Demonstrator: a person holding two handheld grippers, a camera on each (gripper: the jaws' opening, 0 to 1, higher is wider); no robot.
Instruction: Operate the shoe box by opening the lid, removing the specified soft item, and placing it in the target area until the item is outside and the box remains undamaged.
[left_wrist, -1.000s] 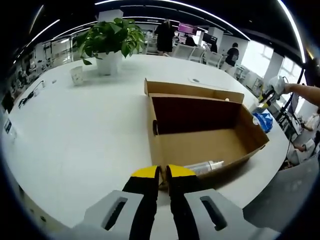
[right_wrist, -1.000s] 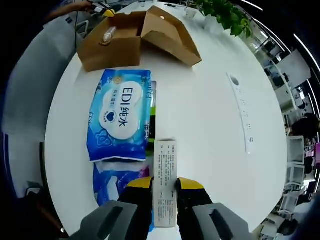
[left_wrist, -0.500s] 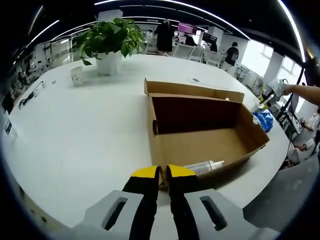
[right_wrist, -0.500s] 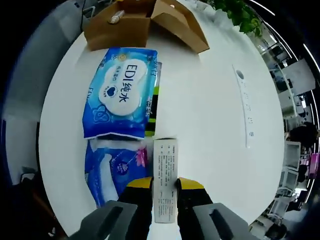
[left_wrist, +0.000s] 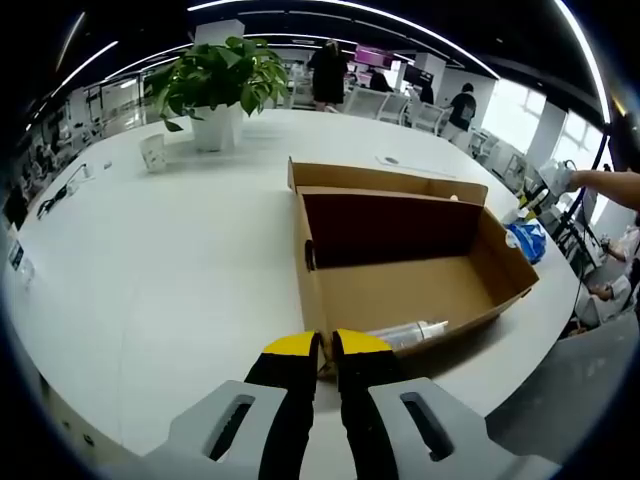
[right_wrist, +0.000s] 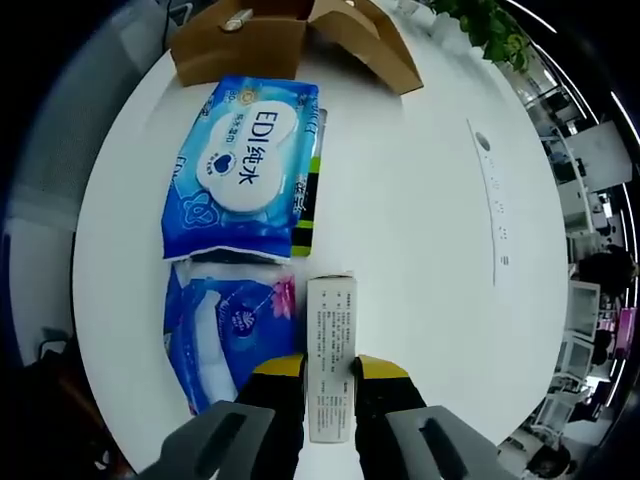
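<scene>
**Carton pinched above the white tabletop, shoe box lying open**

The right gripper (right_wrist: 330, 368) is pinching a slim white printed carton (right_wrist: 331, 355), its long axis running along the jaws. Beside it, glossy blue wipes packs (right_wrist: 242, 168) are lying on the round white tabletop (right_wrist: 420, 220). The left gripper (left_wrist: 323, 345), jaws pressed together, is facing the open cardboard shoe box (left_wrist: 400, 265); a potted plant (left_wrist: 215, 85) is standing beyond.

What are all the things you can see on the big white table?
Shoe box: one, brown cardboard, open, on the white table.
Clear bottle: one, lying at the box's near wall.
Potted plant: one, green, far side of the table.
Wipes packs: two, blue, one large, one smaller nearer the right gripper.
Small white carton: one, printed text, between the right gripper's jaws.
Left gripper: shut, yellow-tipped.
Right gripper: clamped on the carton.
</scene>
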